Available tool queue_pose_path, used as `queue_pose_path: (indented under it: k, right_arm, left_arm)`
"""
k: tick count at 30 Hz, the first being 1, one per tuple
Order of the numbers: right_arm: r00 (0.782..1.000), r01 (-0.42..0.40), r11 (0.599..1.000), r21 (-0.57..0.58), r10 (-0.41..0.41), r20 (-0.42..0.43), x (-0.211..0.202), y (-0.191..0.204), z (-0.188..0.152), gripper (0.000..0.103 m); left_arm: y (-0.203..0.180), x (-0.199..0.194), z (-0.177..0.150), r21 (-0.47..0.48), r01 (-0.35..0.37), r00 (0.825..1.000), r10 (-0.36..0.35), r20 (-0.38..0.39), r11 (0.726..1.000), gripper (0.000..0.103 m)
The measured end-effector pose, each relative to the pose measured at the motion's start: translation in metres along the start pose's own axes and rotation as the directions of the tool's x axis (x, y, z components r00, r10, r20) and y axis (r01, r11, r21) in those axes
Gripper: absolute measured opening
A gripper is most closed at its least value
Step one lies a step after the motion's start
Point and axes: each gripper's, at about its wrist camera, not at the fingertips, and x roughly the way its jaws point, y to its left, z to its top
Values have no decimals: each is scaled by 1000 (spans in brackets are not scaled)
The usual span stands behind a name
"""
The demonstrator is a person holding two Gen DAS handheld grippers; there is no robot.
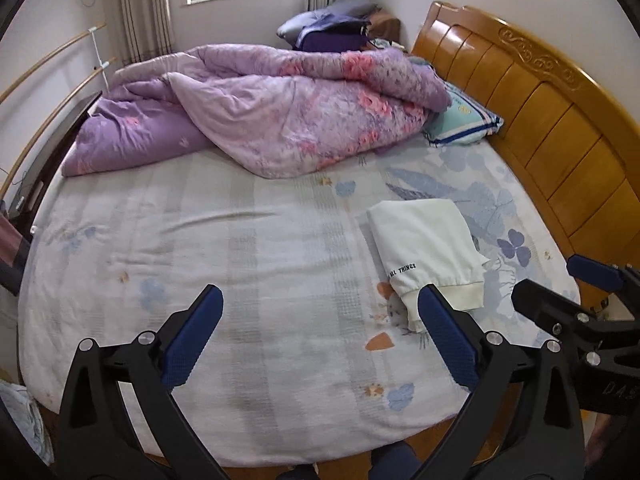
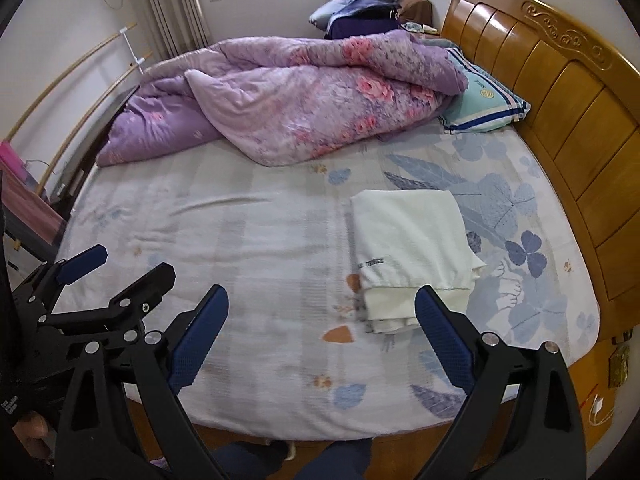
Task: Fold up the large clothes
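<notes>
Two spread grippers, left gripper (image 1: 320, 336) and right gripper (image 2: 322, 336), one folded garment (image 2: 412, 240).

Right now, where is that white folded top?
The white top lies folded on the bed, on its right side near the wooden headboard, in front of the purple quilt. In both views it sits just beyond the open claws, untouched.

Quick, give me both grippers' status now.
Left gripper: open, holding nothing, above the bed sheet.
Right gripper: open, holding nothing, near the folded white garment.
</notes>
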Motion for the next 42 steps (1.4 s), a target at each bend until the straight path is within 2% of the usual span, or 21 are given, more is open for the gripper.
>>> queue_pose_path:
  k: [7, 15, 23, 42]
  right_arm:
    - [998, -9, 1000, -18, 10, 61, -47, 35, -1, 91]
    - [995, -7, 999, -37, 11, 99, -80, 59, 1, 95]
    - [991, -8, 998, -62, 16, 129, -104, 76, 3, 95]
    - [984, 16, 995, -96, 1, 178, -137, 94, 6, 95]
  left_arm:
    - [21, -67, 0, 19, -13, 998, 11, 68, 1000, 98]
    - [39, -118, 1, 16, -36, 991, 33, 127, 999, 98]
    - [49, -147, 6, -3, -60, 988, 60, 139, 998, 98]
    - [62, -188, 19, 4, -59, 976, 57, 211, 998, 98]
